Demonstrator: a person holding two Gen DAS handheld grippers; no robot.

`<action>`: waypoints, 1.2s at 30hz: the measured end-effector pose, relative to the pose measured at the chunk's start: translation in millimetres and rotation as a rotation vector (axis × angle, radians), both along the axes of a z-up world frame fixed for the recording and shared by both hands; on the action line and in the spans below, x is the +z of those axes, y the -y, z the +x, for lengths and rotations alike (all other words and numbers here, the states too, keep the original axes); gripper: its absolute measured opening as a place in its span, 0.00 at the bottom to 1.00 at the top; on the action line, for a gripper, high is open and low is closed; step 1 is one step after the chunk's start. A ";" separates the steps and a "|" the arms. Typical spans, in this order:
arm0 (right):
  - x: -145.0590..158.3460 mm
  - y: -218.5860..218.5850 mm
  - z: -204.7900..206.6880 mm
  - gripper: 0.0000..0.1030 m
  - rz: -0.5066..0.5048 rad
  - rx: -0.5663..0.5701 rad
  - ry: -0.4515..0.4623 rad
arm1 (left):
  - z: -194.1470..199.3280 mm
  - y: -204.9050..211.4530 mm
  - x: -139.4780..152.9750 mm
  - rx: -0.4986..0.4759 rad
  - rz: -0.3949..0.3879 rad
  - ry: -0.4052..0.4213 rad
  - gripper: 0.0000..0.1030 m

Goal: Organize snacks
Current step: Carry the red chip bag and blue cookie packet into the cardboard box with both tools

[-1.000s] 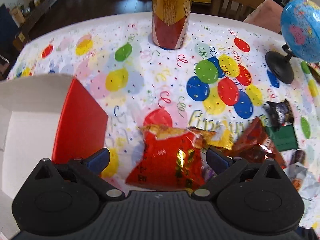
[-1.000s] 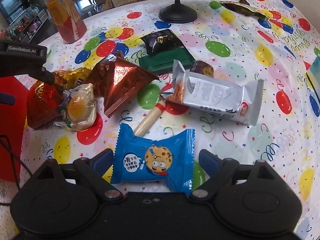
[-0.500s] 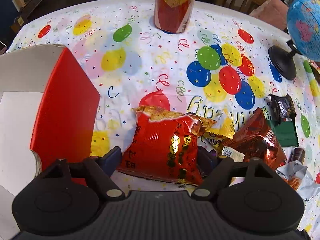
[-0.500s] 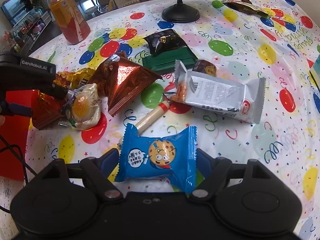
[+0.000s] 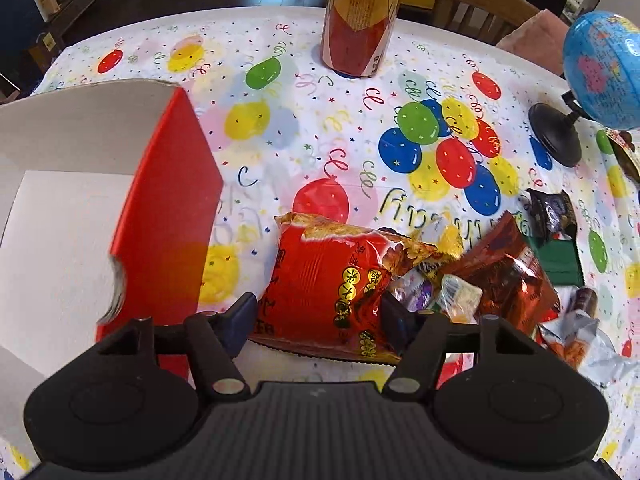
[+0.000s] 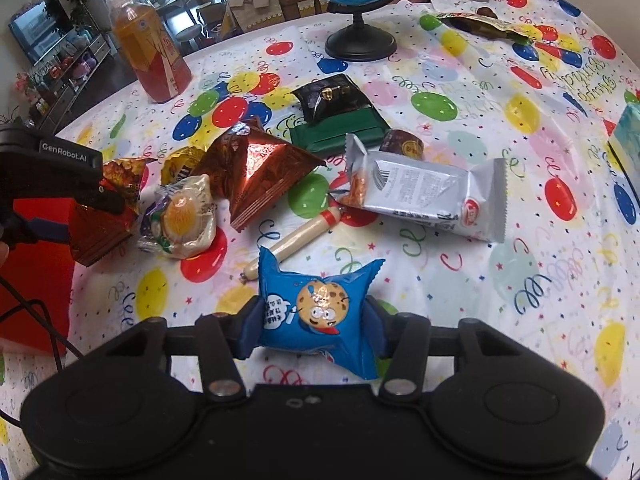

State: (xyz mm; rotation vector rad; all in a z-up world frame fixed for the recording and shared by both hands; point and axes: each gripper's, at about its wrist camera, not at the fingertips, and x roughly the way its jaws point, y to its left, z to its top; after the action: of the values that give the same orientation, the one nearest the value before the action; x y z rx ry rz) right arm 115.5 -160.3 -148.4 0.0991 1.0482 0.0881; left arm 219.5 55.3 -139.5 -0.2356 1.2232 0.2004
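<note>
Both grippers closed (snacks pinched), left gripper (image 5: 320,312), right gripper (image 6: 312,320)

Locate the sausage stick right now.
Right wrist view, centre: the sausage stick lies on the tablecloth, just beyond the blue cookie packet, its red-banded end pointing at the silver packet.

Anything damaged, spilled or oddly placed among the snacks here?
The silver wrapper looks torn open at its left end, with orange contents showing at the tear. Otherwise the snacks just lie in a loose heap, and each gripper pinches one packet: red bag, blue cookie packet.
</note>
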 end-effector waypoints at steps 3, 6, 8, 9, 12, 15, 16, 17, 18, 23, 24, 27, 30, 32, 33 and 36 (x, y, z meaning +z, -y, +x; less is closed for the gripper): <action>6.7 2.7 -9.5 0.49 0.015 0.000 0.001 | -11.9 1.0 8.2 -0.005 -0.001 0.006 0.63; 14.2 7.2 -20.5 0.49 0.029 -0.002 -0.002 | -27.2 3.9 17.7 -0.020 0.005 0.014 0.63; 20.3 8.6 -28.6 0.49 0.030 0.000 0.001 | -38.0 5.1 25.1 -0.026 0.003 0.023 0.63; 23.8 9.3 -32.5 0.49 0.032 0.003 0.006 | -43.9 5.6 29.3 -0.030 0.001 0.030 0.63; 35.5 9.9 -44.3 0.49 0.035 0.021 0.024 | -61.1 5.8 43.4 -0.042 -0.010 0.052 0.63; 48.5 8.9 -54.4 0.49 0.041 0.043 0.046 | -78.7 6.3 59.6 -0.051 -0.010 0.077 0.63; 52.8 7.1 -57.7 0.49 0.038 0.055 0.054 | -84.6 6.2 65.2 -0.054 -0.011 0.085 0.63; 57.0 5.6 -60.4 0.49 0.036 0.069 0.061 | -90.4 6.0 71.0 -0.055 -0.010 0.095 0.63; 61.0 4.3 -62.8 0.49 0.037 0.084 0.067 | -96.5 5.7 76.9 -0.058 -0.009 0.106 0.63; 74.8 -6.1 -75.6 0.49 0.038 0.168 0.063 | -129.3 -2.5 101.7 -0.048 0.009 0.152 0.63; 77.0 -10.1 -78.5 0.49 0.037 0.191 0.061 | -135.9 -5.6 105.7 -0.044 0.013 0.158 0.63; 84.3 -26.3 -86.0 0.49 0.033 0.263 0.064 | -153.6 -18.7 116.6 -0.025 0.022 0.167 0.63; 94.7 -45.1 -90.4 0.48 0.036 0.325 0.077 | -166.9 -37.1 127.0 -0.011 0.025 0.187 0.63; 102.8 -58.8 -91.6 0.48 0.038 0.350 0.091 | -172.3 -51.9 132.4 -0.006 0.030 0.199 0.63; 107.1 -66.3 -91.3 0.48 0.043 0.360 0.096 | -174.0 -60.3 134.7 -0.004 0.031 0.203 0.63; 119.1 -93.1 -89.5 0.48 0.043 0.382 0.121 | -178.1 -86.6 140.4 0.001 0.041 0.218 0.63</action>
State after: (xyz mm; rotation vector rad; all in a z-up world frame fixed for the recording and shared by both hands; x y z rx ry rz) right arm 26.0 -67.2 -29.3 -0.0684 0.9335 0.4571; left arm 41.4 142.0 0.8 -0.2160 1.0016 0.1952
